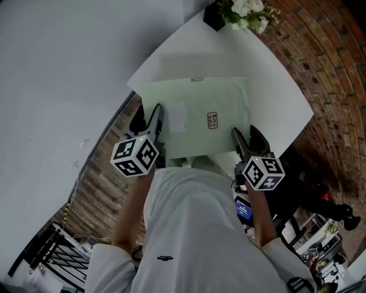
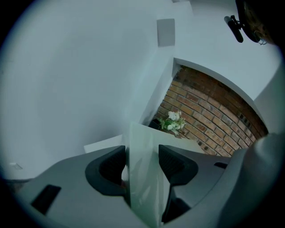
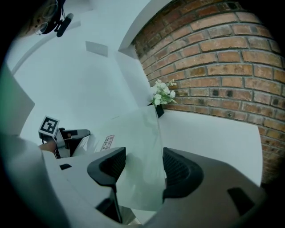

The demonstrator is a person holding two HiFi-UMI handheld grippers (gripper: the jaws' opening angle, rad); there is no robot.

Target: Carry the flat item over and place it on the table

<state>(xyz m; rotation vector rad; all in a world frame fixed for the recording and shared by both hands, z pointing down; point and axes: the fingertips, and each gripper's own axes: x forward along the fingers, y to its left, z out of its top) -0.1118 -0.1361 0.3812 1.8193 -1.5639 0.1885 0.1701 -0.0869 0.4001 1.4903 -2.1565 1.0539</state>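
Observation:
A flat pale green packet (image 1: 200, 117) with a small printed label (image 1: 212, 121) is held level over the near part of a white table (image 1: 269, 74). My left gripper (image 1: 147, 119) grips its near left corner, and the packet's edge (image 2: 144, 147) runs between the jaws of that gripper (image 2: 141, 164). My right gripper (image 1: 247, 137) holds the near right corner. In the right gripper view the packet (image 3: 133, 133) passes between the jaws of the right gripper (image 3: 141, 167). The left gripper (image 3: 67, 138) also shows there across the packet. Whether the packet rests on the table I cannot tell.
A dark pot of white flowers (image 1: 246, 14) stands at the table's far corner, by a brick wall (image 3: 213, 58). A white wall (image 1: 68, 63) runs along the left. Wooden floor (image 1: 97, 189) and clutter (image 1: 320, 229) lie behind the person.

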